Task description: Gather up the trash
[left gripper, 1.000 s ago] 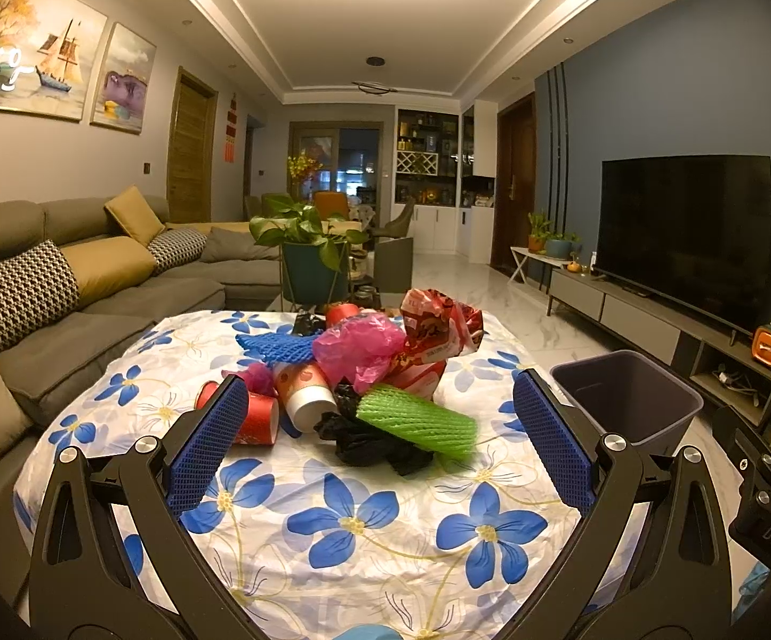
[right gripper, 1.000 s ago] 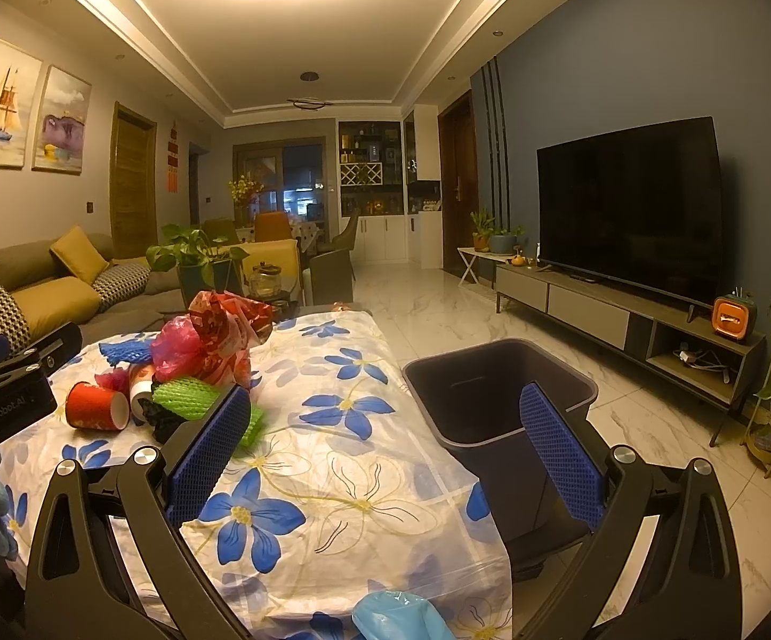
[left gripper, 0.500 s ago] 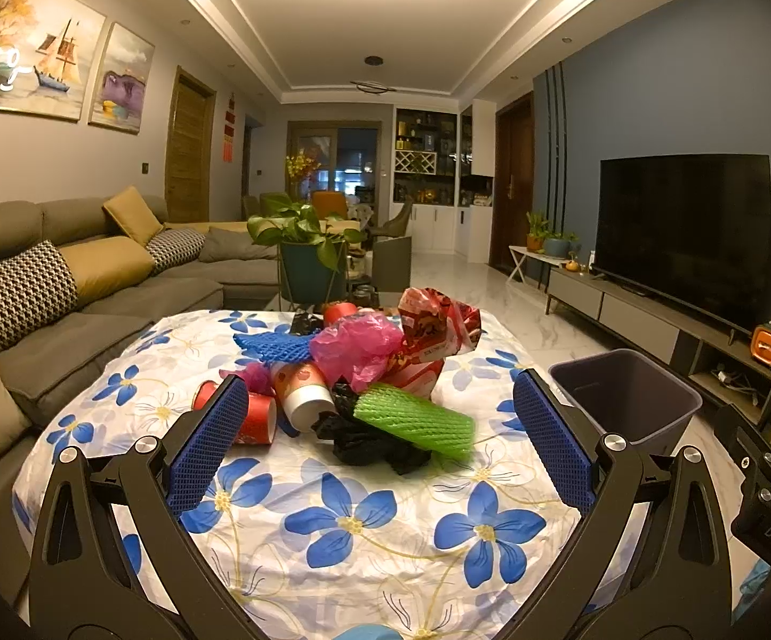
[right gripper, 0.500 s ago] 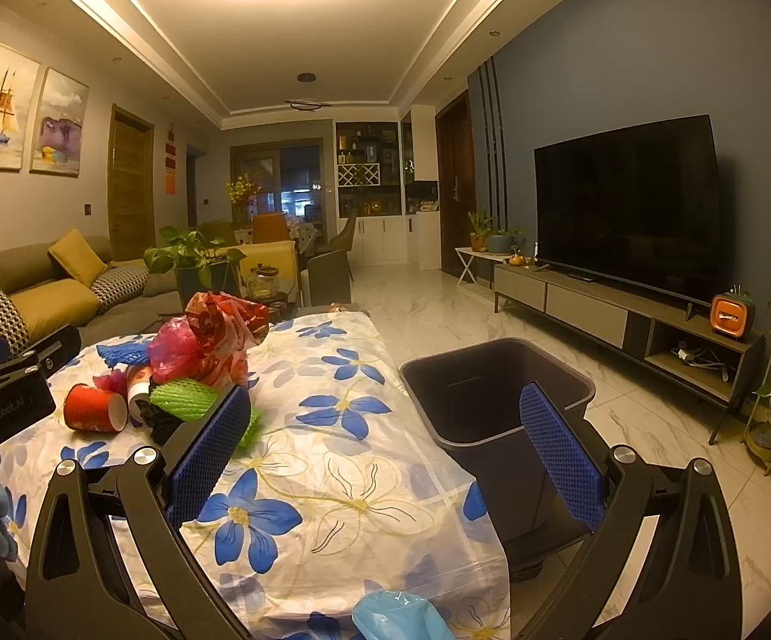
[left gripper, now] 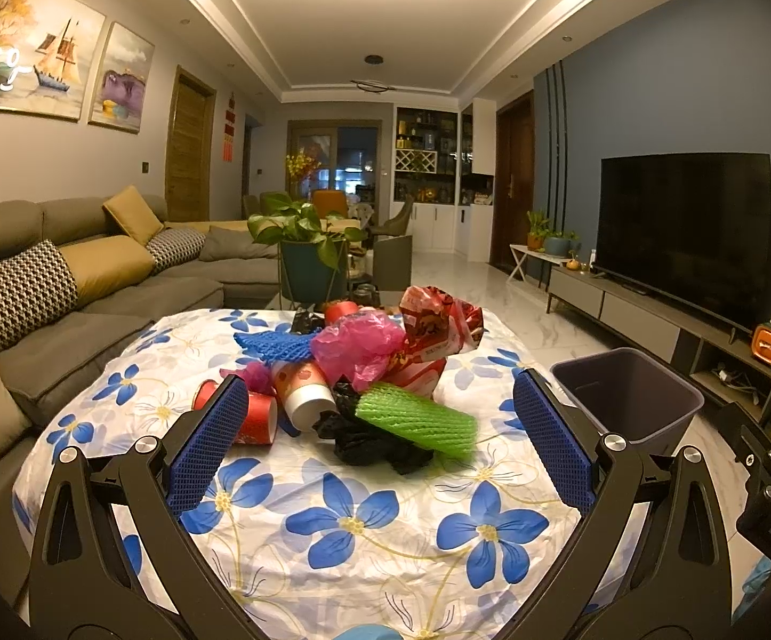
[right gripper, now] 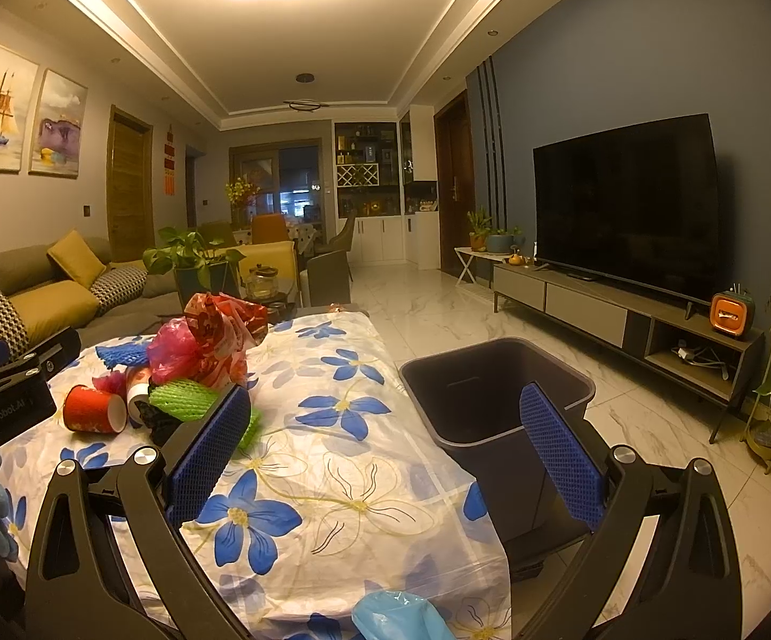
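My left gripper (left gripper: pixel 375 442) stands wide and empty, aimed at the trash heap on the flower-print tablecloth (left gripper: pixel 343 522). The green foam-net sleeve (left gripper: pixel 417 418) lies nearest, dead ahead, long axis crosswise. My right gripper (right gripper: pixel 385 442), equally wide, faces the empty dark plastic bin (right gripper: pixel 497 389) beside the table. In my judgement the left should pick.

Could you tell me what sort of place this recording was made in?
Most likely a home living room: a grey sectional sofa with cushions along one wall, a large television on a low media unit opposite, and framed paintings above the sofa.
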`<action>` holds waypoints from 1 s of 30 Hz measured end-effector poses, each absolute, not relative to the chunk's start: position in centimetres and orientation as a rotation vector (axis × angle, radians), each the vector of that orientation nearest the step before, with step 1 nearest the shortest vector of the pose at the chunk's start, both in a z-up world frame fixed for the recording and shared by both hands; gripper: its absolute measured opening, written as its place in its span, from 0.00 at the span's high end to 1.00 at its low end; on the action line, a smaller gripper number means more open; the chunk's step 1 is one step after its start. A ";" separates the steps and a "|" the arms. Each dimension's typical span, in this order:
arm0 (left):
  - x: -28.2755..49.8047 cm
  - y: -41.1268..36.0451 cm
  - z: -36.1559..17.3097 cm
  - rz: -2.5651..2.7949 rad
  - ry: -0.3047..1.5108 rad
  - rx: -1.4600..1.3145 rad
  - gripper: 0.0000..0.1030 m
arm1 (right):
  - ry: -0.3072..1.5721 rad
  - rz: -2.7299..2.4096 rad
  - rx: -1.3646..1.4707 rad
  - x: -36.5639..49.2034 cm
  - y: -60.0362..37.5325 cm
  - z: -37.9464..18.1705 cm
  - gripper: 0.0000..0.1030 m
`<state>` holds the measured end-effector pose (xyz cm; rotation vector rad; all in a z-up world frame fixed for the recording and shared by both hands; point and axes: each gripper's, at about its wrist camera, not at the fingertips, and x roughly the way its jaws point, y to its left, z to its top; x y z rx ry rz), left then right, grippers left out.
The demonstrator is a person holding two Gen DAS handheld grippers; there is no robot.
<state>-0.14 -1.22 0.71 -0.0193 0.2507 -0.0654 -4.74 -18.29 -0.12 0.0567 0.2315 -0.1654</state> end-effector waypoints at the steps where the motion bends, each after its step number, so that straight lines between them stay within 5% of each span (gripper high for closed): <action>1: -0.2 -1.2 0.7 -0.065 0.250 -0.019 0.05 | 0.231 -0.166 0.057 -4.7 -18.3 0.0 0.05; 30: 1.4 -0.2 -0.5 -0.073 0.267 -0.014 0.05 | 0.230 -0.118 0.098 -2.8 -18.0 -0.9 0.05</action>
